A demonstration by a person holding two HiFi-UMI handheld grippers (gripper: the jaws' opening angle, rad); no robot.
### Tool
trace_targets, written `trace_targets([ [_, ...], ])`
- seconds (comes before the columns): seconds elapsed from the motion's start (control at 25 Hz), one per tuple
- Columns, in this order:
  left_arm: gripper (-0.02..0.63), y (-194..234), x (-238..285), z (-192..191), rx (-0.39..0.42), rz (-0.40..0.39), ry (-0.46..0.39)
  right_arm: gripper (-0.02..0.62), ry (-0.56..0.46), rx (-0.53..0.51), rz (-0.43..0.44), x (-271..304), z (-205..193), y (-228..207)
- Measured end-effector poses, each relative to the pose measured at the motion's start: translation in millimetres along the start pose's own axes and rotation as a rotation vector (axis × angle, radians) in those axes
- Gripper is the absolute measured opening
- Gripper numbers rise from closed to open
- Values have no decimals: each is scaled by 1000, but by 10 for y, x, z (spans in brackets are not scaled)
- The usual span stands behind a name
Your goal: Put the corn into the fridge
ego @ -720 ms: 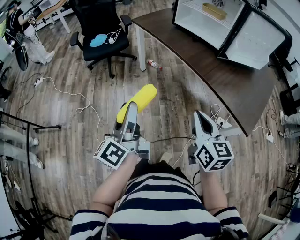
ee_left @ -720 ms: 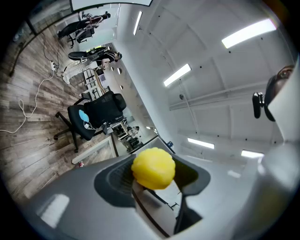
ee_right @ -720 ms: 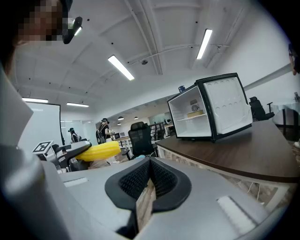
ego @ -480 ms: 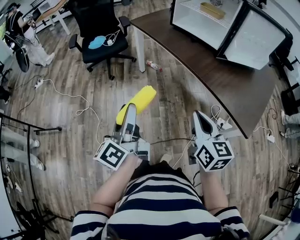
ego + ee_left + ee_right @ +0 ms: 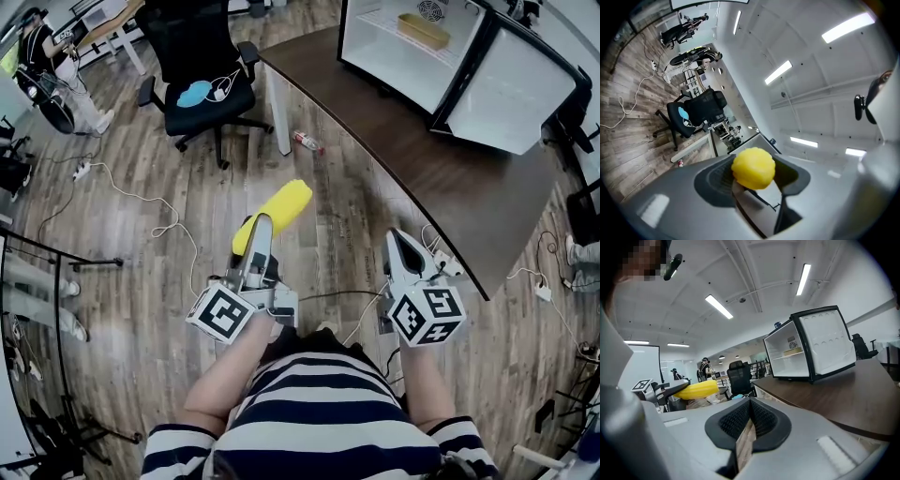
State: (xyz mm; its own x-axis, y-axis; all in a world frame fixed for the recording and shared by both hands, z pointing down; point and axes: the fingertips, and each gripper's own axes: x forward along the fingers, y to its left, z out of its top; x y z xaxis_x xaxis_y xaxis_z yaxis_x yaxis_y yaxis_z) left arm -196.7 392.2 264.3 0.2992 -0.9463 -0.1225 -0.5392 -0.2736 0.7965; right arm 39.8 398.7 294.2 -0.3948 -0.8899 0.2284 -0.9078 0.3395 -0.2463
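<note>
A yellow corn cob (image 5: pixel 274 214) is clamped in my left gripper (image 5: pixel 257 236), sticking out past the jaws toward the upper right over the wooden floor. Seen end-on, the corn (image 5: pixel 753 168) fills the jaws in the left gripper view. My right gripper (image 5: pixel 401 248) is shut and holds nothing, level with the left one near the desk edge. The small fridge (image 5: pixel 422 47) stands on the dark desk (image 5: pixel 450 178) ahead to the right, door (image 5: pixel 511 89) swung open, white shelves showing. The fridge (image 5: pixel 808 348) also appears in the right gripper view, with the corn (image 5: pixel 696 390) at left.
A black office chair (image 5: pixel 197 66) with a blue item on its seat stands ahead on the left. Cables (image 5: pixel 141 192) trail over the floor, and a bottle (image 5: pixel 309 142) lies by the desk leg. A yellow box (image 5: pixel 422 28) sits inside the fridge. A person (image 5: pixel 47 66) sits at far left.
The fridge and desk have shifted slightly nearer and lower in the head view. Both grippers keep their pose, with the corn still held in the left one.
</note>
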Motion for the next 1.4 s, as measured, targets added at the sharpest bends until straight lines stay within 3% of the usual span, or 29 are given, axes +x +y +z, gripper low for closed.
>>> trace_targets([
  [0.36, 0, -97, 240, -179, -13, -10, 4, -9, 18, -5, 49, 174, 8, -143],
  [0.72, 0, 71, 511, -214, -41, -3, 32, -9, 37, -14, 64, 489, 27, -86],
  [1.4, 0, 577, 1940, 0, -90, -82, 159, -9, 43, -12, -25, 1839, 391, -326],
])
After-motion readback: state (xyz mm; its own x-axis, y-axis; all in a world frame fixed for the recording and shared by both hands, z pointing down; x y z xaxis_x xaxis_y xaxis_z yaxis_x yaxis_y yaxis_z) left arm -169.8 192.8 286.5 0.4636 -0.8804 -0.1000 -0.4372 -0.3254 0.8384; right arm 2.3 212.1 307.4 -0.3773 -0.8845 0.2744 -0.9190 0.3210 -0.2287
